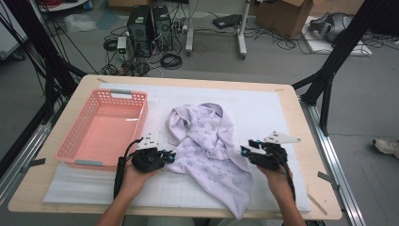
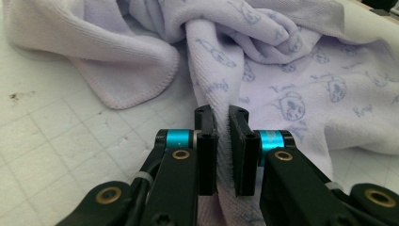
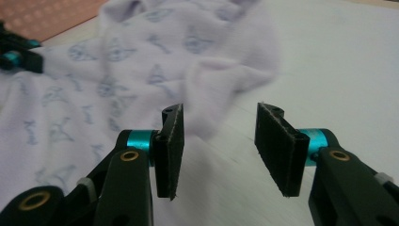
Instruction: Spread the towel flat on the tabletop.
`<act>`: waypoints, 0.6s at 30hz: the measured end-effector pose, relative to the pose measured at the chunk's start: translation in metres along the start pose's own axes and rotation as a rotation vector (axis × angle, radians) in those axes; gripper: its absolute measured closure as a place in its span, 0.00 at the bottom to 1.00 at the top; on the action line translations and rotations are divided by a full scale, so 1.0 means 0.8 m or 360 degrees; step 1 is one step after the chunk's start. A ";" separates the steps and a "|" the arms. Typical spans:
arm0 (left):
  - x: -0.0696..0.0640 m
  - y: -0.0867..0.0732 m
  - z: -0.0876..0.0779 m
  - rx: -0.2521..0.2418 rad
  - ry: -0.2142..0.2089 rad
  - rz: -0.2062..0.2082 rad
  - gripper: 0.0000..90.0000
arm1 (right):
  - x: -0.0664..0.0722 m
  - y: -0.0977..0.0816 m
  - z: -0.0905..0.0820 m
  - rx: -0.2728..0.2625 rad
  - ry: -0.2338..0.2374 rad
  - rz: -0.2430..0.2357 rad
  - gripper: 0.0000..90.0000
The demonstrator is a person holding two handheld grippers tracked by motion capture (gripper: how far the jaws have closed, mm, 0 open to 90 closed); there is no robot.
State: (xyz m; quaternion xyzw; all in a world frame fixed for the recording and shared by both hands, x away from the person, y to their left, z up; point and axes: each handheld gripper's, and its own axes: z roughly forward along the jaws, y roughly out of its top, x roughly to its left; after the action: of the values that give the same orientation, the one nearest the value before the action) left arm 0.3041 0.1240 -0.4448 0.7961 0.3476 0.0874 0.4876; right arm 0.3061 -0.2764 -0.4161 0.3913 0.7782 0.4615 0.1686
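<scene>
**Two hand-held grippers at a lilac towel, one clamped, one apart**

Two hands come in from the near edge of the counter [image 1: 301, 141] in the high view. The left hand-held gripper [image 1: 170, 155] points toward the lilac printed towel [image 1: 207, 146], its tips at the cloth's near-left edge. The right hand-held gripper [image 1: 245, 151] faces it from the other side, tips just at the towel's right edge. The towel lies crumpled between the two, with one corner trailing past the right gripper toward the near edge of the counter. A pink basket [image 1: 101, 129] stands just beyond and outward of the left gripper, close beside the towel but apart from it. A white gridded mat [image 1: 263, 113] lies under all of it.

From the left gripper view, the left hand-held gripper [image 2: 221, 141] has its jaws drawn nearly together, with a fold of the towel [image 2: 282, 80] pinched between the pads. The rest of the cloth is heaped straight ahead of the tips, a stitched hem curling off to the left on the mat [image 2: 61, 141].

From the right gripper view, the right hand-held gripper [image 3: 221, 141] has its jaws standing apart, with nothing between the pads. The towel [image 3: 117, 70] lies ahead and to the left, blurred; a raised fold sits just beyond the left jaw. The other gripper's tips [image 3: 16, 56] show at the far left edge, on the cloth.
</scene>
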 end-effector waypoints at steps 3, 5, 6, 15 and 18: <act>0.001 -0.002 0.001 -0.0005 -0.0007 0.0004 0.92 | 0.018 0.011 0.034 0.0080 0.0028 -0.0114 0.61; -0.001 -0.003 0.000 -0.0011 -0.0011 -0.0001 0.91 | 0.027 0.014 0.056 0.0166 -0.0016 -0.0174 0.65; -0.002 -0.003 0.000 -0.0012 -0.0012 0.0001 0.92 | 0.029 0.014 0.067 0.0218 -0.0042 -0.0214 0.69; -0.010 -0.004 -0.001 -0.0012 -0.0060 0.0034 0.92 | -0.026 0.016 0.042 0.0280 -0.0468 -0.0112 0.93; -0.016 -0.004 0.004 -0.0008 -0.0110 0.0059 0.92 | -0.058 0.010 0.021 0.0253 -0.0629 0.0009 0.93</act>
State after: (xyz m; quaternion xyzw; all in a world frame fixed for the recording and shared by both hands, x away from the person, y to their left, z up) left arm 0.2942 0.1144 -0.4468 0.8037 0.3155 0.0698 0.4997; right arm 0.3497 -0.2995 -0.4228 0.4883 0.7629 0.3134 0.2852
